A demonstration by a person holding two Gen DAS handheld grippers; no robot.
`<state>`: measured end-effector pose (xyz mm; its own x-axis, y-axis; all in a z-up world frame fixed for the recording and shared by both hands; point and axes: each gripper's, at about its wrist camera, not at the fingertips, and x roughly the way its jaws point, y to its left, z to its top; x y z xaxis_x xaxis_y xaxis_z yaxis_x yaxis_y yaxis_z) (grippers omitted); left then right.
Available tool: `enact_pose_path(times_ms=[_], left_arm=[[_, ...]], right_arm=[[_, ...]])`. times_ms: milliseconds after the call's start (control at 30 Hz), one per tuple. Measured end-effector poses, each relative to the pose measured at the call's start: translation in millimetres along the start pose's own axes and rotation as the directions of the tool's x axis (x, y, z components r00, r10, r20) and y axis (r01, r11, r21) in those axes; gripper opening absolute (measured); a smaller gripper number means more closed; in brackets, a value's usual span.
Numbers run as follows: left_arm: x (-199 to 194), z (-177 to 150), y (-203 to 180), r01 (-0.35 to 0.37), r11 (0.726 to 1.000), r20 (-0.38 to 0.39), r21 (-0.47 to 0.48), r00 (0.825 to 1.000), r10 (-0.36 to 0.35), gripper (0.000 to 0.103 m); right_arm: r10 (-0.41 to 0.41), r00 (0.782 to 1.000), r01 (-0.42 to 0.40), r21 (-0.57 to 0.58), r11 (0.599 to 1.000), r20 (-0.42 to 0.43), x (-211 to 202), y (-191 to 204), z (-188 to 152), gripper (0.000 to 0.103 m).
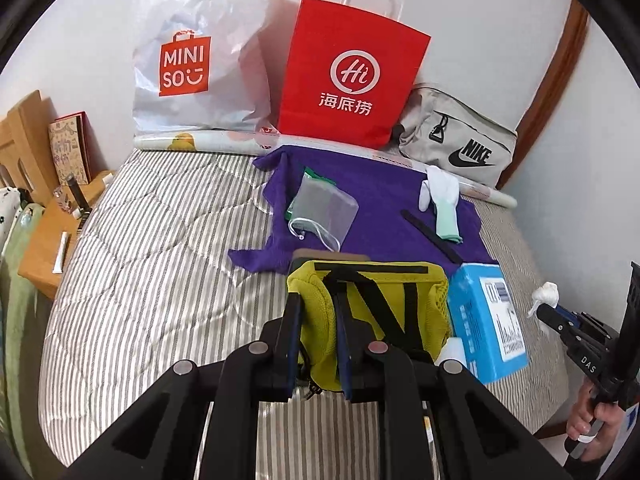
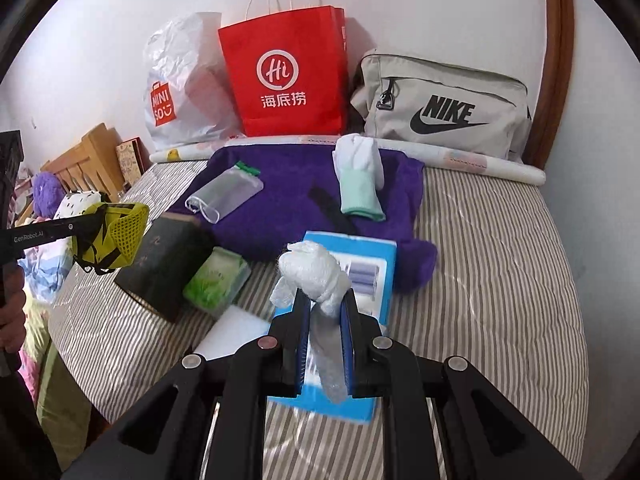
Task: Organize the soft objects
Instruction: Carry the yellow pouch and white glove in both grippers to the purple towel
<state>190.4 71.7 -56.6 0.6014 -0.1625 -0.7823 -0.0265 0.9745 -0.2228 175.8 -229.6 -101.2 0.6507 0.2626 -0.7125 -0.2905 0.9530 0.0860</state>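
The yellow mesh fabric pouch with black straps (image 1: 372, 312) is pinched by one side between the jaws of the left gripper (image 1: 318, 344) and hangs clear above the striped quilted bed cover (image 1: 160, 240), over its near edge; the grip on a soft wall rather than a strap probably keeps it from swinging. The white crumpled plastic bag wad (image 2: 314, 270) sits in the right gripper (image 2: 324, 344), jaws clamped on its twisted tail so the bunched head sticks out past the fingertips, above the blue cardboard box with a barcode label (image 2: 362, 258). Both soft things look lifted for carrying to a container.

Behind them, toward the middle of the bed, a purple towel (image 2: 288, 184) lies spread flat as a work patch, carrying a clear plastic zip pouch (image 2: 226, 194), a white and mint-green sock bundle (image 2: 360, 176) and a black flat strip (image 2: 328, 204). Near the left edge rest a dark box (image 2: 164, 260) and a green tissue pack (image 2: 216, 280), touching each other. Along the far edge, propped against the wall, stand a white plastic shopping bag (image 1: 200, 52), a red paper carrier bag (image 1: 348, 76) and a grey fabric sports bag (image 2: 444, 112), likely destinations.
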Motion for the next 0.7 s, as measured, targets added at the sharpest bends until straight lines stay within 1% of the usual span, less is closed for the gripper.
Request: enact_pose_path(times_ms=[233,400,500,700], left_arm=[[25,17,7,0.014,1.000,-0.021,-0.026,1.000,-0.015,0.016],[46,31,12,0.020,0.999,-0.034,-0.045,0.999,-0.022,0.016],[59,41,16,0.047,0.997,-0.050,-0.066,0.997,-0.050,0.016],[87,63,16,0.040,0.997,-0.091,-0.066,0.995,-0.046,0.016]], right_arm=[[0.000,1.000,0.000,-0.008,1.000,-0.010,22,-2,19,0.014],[-0.008,1.000,0.008,0.001,1.000,-0.019,42,-12,33,0.015],[-0.005,1.000,0.005,0.003,1.000,-0.025,54,-16,42,0.015],[-0.017,0.998,0.017,-0.010,1.000,-0.054,85,-25,61,0.015]])
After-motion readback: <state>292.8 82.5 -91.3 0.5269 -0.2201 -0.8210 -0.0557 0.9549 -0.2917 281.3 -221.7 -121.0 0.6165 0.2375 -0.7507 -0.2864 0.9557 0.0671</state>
